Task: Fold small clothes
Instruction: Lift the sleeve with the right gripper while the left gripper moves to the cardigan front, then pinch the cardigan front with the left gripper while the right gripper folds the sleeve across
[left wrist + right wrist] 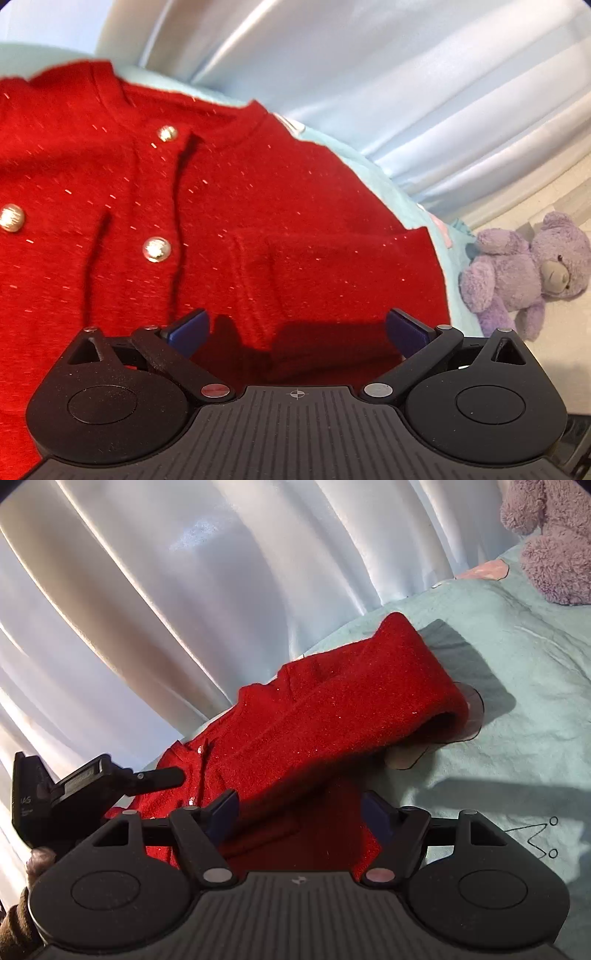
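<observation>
A small red knitted cardigan (258, 206) with gold buttons (156, 249) lies on the pale green bedsheet (391, 184). One sleeve is folded across its front. My left gripper (295, 328) hovers low over the cardigan's lower part, open, with nothing between its blue pads. In the right wrist view the same cardigan (317, 716) stretches away with its sleeve cuff (439, 705) lying out on the sheet (517, 686). My right gripper (299, 816) stands open just above the red knit, with no fabric pinched. The other gripper's black body (74, 790) shows at the left of that view.
A purple teddy bear (524, 266) sits past the bed's right edge; the bear (554, 542) also appears at the top right of the right wrist view. Pale blue curtains (166, 609) hang behind the bed. A brown sleeve (14, 926) shows bottom left.
</observation>
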